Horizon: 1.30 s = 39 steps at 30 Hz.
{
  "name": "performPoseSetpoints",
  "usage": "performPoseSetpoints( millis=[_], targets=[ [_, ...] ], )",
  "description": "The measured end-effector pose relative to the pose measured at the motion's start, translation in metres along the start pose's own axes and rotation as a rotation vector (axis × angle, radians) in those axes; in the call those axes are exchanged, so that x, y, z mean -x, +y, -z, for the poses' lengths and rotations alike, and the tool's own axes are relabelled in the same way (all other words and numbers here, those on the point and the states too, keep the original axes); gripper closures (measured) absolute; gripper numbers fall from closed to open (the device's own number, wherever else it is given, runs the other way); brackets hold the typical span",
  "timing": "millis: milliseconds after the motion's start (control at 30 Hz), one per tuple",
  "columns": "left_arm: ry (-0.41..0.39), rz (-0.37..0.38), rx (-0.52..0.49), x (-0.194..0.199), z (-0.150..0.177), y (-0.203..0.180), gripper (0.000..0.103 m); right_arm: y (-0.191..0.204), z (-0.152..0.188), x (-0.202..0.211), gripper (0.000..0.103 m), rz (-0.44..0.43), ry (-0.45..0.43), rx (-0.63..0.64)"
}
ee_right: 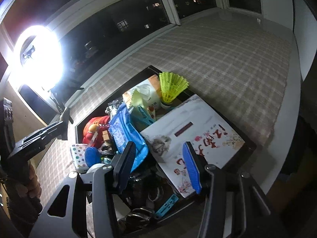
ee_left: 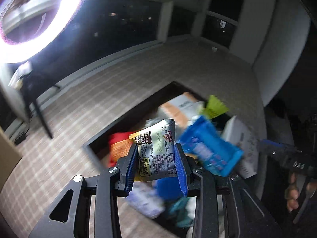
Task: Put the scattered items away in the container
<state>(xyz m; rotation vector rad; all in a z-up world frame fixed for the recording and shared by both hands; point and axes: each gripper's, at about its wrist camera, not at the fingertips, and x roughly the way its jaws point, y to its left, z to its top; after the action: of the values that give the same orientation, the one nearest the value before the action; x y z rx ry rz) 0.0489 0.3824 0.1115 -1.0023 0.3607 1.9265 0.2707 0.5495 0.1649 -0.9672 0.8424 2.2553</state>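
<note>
Ribbed blue-padded left tool (ee_left: 155, 156) around crinkled, glossy foil sachet (ee_left: 156, 148)

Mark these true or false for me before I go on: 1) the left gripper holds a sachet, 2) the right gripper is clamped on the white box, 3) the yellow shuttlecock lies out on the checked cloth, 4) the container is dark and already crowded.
1) True. The left gripper has the creamer sachet pinched between its blue pads, above the container.
2) False. The right gripper stands open with nothing between its pads; the white box lies beyond it.
3) False. The yellow shuttlecock sits inside the container, at its far end.
4) True. It is a dark tray holding a blue pouch, a red packet and more.
</note>
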Motion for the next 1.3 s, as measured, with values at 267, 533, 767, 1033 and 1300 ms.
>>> performPoseSetpoints(
  millis=[267,533,767,1033,1300],
  targets=[
    [0.016,0.059,-0.032,-0.011,-0.009,-0.035,0.063,-0.009,0.003,0.003,0.054,0.005,0.002,-0.016],
    [0.024,0.018,0.004,-0.004,-0.001,-0.025,0.050,0.001,0.002,0.004,0.054,-0.011,0.000,0.006],
    [-0.004,-0.051,0.053,0.025,0.011,-0.008,0.049,0.019,0.006,0.005,0.054,-0.041,0.026,0.049],
    [-0.050,-0.170,0.157,0.082,0.037,0.028,0.044,0.060,0.011,0.015,0.049,-0.117,0.033,0.145],
    [-0.121,-0.346,0.240,0.152,0.083,0.054,0.028,0.120,0.024,0.021,0.045,-0.222,0.062,0.260]
  ],
)
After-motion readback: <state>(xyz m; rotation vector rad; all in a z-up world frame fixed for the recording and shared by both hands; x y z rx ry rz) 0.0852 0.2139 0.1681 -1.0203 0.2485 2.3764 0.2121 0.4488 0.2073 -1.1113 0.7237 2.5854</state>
